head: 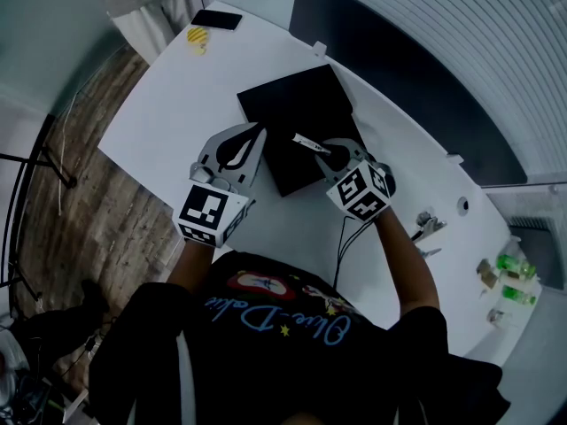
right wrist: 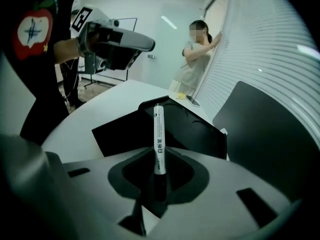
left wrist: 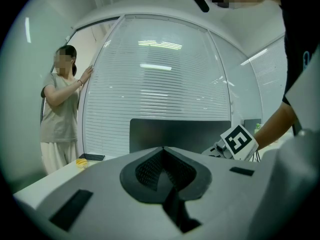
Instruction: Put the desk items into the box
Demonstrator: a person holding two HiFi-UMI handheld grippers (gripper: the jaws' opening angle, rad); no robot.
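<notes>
Your left gripper (head: pixel 255 138) hovers at the near left edge of the black box (head: pixel 297 104), jaws pressed together on nothing. The box lies on the white table (head: pixel 177 104). Your right gripper (head: pixel 324 148) pinches a white marker (right wrist: pixel 158 139) over the box's near right part.

Both forearms reach forward, side by side. The left gripper (head: pixel 258 133) sits level with its jaws together and nothing between them. The right gripper (head: pixel 330 151) tilts downward, pinching a marker (head: pixel 310 142) that pokes out past its tips.
</notes>
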